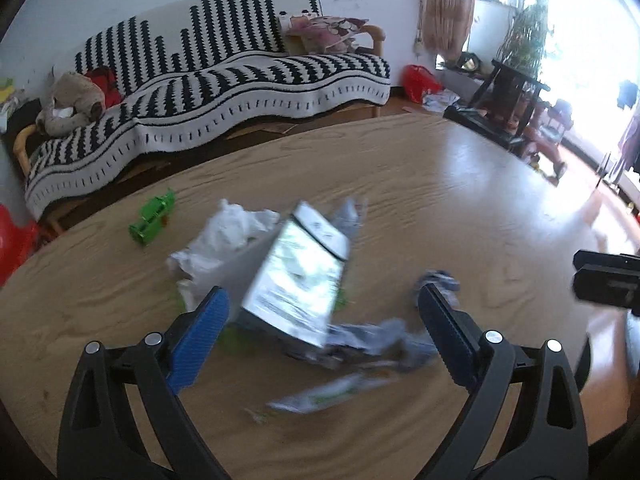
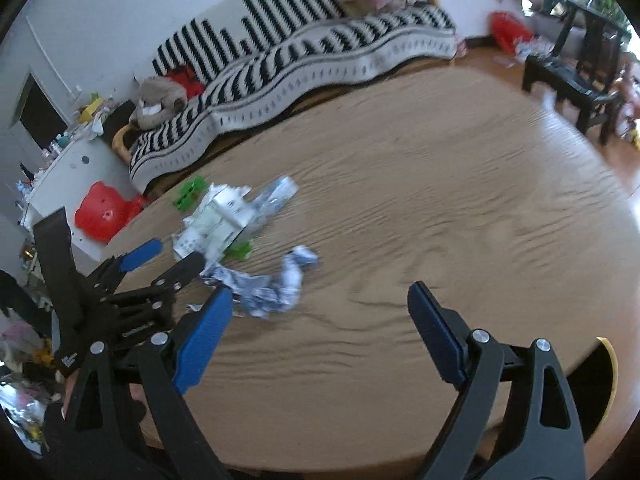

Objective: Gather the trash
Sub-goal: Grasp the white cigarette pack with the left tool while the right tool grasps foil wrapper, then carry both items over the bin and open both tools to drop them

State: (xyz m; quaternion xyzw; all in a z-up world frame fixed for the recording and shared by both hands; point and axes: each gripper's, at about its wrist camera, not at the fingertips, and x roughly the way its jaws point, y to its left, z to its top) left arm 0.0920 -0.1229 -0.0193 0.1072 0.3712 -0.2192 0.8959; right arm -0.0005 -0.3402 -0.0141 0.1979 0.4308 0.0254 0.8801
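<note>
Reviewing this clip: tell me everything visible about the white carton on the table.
The carton is a rectangular box, white-grey with a dark band near its top and blurred, unreadable print. It looks like cardboard. It lies tilted on the wooden table amid the trash, against crumpled white paper and over the grey-blue wrappers. The left gripper frames it with jaws open, not gripping.

We are seeing a striped-blanketed sofa | white wall behind it | bright window glaring rightward.

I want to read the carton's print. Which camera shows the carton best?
The left wrist view: the carton fills the space between the open left gripper. The right wrist view shows it small and distant, amid the wrappers.
</note>
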